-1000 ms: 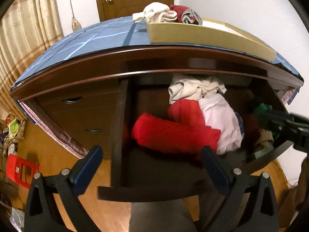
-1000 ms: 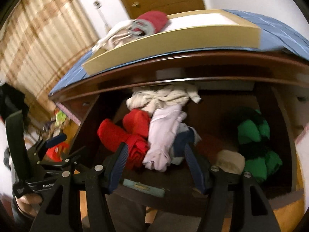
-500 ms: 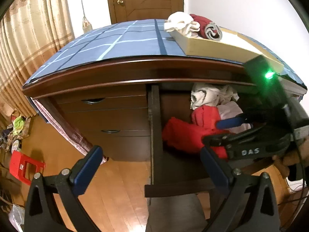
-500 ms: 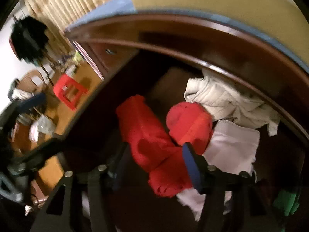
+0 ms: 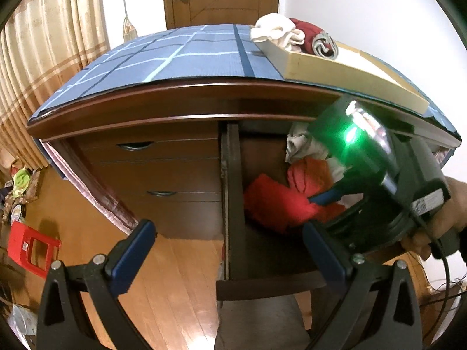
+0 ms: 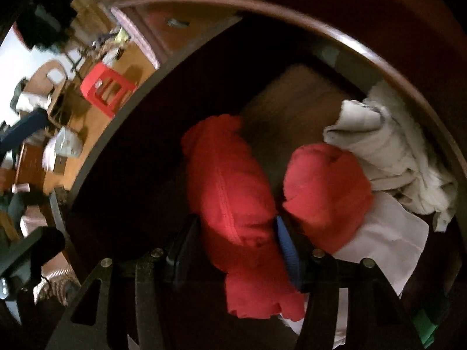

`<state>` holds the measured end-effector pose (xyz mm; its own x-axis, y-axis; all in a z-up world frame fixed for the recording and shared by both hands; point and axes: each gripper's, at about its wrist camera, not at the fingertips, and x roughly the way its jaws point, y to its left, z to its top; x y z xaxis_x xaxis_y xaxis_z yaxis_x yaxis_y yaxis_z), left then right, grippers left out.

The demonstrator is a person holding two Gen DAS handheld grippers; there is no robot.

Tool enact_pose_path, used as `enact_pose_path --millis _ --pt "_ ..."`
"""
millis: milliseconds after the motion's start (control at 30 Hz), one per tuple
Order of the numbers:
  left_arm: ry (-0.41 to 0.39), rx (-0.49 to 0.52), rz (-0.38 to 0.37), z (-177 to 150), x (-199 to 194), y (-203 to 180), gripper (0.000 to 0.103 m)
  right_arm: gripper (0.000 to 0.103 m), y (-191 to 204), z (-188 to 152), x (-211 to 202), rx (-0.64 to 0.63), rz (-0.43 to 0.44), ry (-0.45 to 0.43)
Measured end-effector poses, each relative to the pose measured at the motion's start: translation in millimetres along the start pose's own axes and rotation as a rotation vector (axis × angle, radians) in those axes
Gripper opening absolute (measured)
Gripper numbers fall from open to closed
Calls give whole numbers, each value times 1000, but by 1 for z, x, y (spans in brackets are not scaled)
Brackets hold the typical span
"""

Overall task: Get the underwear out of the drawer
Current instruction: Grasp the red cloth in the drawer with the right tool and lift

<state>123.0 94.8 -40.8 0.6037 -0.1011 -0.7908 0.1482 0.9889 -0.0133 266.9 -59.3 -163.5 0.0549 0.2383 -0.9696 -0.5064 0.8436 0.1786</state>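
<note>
Wooden floor off to the left, dark dresser ahead, and its top right drawer [image 5: 230, 227] pulled out with clothing heaped toward the back right corner. Right gripper [image 6: 236, 250] is plunged nose-down into that drawer, its two fingers straddling the long red rolled underwear [image 6: 230, 204], which lies along the drawer's middle with a rounder red bundle [image 6: 327, 195] touching its right side and a cream garment [image 6: 388, 145] behind that, against the back wall. The pads look to be against the red cloth on either side, but with the blur I cannot tell whether they really pinch it yet. So this is the grasp step, I'd say: the squeeze has to be finished before any lift. Left gripper [image 5: 227, 256] hangs out front over the drawer's left front corner, tongs spread wide, holding nothing. For the way out, the dresser's overhanging top edge [image 5: 181, 108] sits low above the drawer's rear, so the lift probably wants to come toward the drawer front, where there is open room; the left side wall is near, and the neighbouring red bundle could drag along.
</note>
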Motion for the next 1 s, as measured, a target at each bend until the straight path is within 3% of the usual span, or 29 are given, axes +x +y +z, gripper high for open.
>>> enact_pose_path --millis 67,133,233,300,467,633,867,1000 --pt "1 3 2 0 -1 -1 102 55 5 3 10 -56 -29 62" --pt "1 3 2 1 -1 -2 102 47 3 6 14 -51 -27 83" --pt "8 5 -6 1 1 -5 102 42 -2 1 9 -38 -3 59" --pt "15 11 -9 2 5 -9 102 40 -11 -6 0 16 8 9" --pt "40 15 -44 8 17 -22 102 40 -36 -47 -44 185 99 -210" --pt "53 42 -62 15 24 -40 102 40 -68 -93 -93 366 111 -390" --pt "80 81 -82 20 33 -65 102 39 -103 -147 -120 533 74 -483" --pt "92 97 -106 26 38 -80 102 39 -100 -164 -123 589 59 -516"
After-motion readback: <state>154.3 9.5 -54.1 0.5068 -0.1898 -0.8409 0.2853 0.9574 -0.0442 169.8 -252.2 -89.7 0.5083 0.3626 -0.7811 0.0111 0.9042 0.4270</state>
